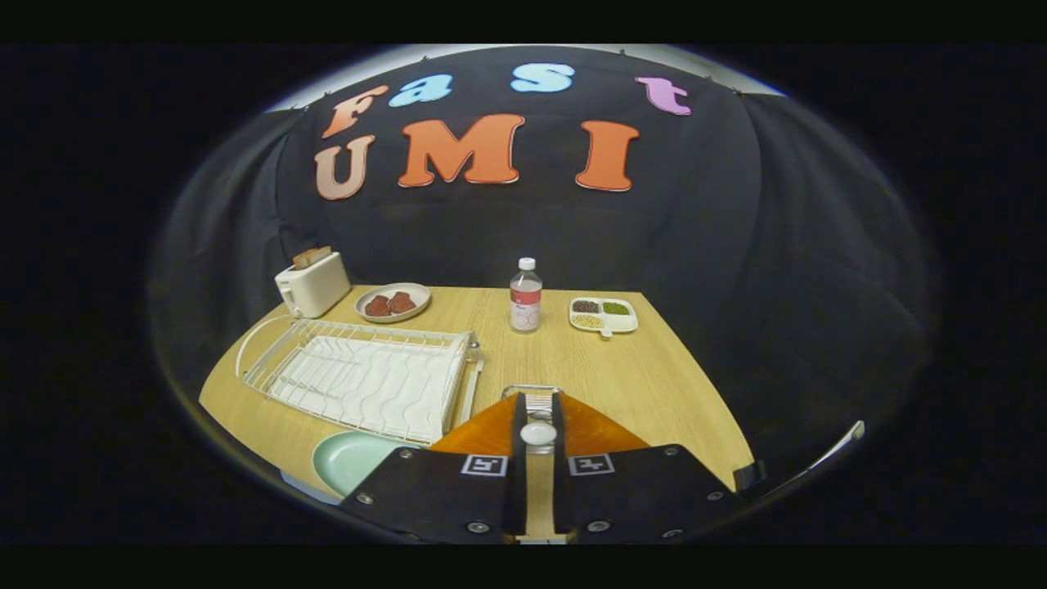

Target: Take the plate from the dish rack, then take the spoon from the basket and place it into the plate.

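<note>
White spoon [538, 433] is seen clamped between the narrowed fingers of the gripper [538, 417], above the basket [532, 391]. Pale green plate [348, 458] lies at eight o'clock, beside the dish rack [360, 376]. Carrying the spoon over and releasing it into the plate is judged next.

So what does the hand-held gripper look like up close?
The hand-held gripper has two slim black fingers running side by side. They sit on wide black plates with silver screws. Each plate carries a small square black-and-white marker. Orange wedge-shaped parts flank the fingers.
</note>
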The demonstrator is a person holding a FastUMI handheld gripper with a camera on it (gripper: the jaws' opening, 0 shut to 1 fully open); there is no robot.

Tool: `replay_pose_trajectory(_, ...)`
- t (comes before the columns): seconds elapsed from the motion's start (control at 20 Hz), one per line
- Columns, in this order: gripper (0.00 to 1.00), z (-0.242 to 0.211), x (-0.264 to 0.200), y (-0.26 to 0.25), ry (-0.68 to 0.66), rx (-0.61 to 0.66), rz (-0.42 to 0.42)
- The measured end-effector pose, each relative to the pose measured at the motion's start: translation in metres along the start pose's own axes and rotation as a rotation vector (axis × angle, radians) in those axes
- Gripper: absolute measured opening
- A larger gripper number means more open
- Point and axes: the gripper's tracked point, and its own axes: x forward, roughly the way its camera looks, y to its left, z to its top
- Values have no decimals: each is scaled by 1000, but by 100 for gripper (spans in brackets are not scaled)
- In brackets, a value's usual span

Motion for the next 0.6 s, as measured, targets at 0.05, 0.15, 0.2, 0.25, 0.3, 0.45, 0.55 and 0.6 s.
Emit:
replay_pose_trajectory(0.05,13,2,-4,-1,3,-9,2)
replay_pose_trajectory(0.15,13,6,-16,3,1,-17,14)
replay_pose_trajectory(0.2,13,7,-21,5,1,-18,22)
replay_pose_trajectory(0.25,13,6,-27,8,2,-17,35)
replay_pose_trajectory(0.3,13,5,-32,11,4,-8,44)
replay_pose_trajectory(0.45,13,-14,-41,25,30,26,77)
replay_pose_trajectory(0.55,13,-26,-46,40,48,48,117)
replay_pose_trajectory(0.6,13,-31,-49,48,54,58,143)
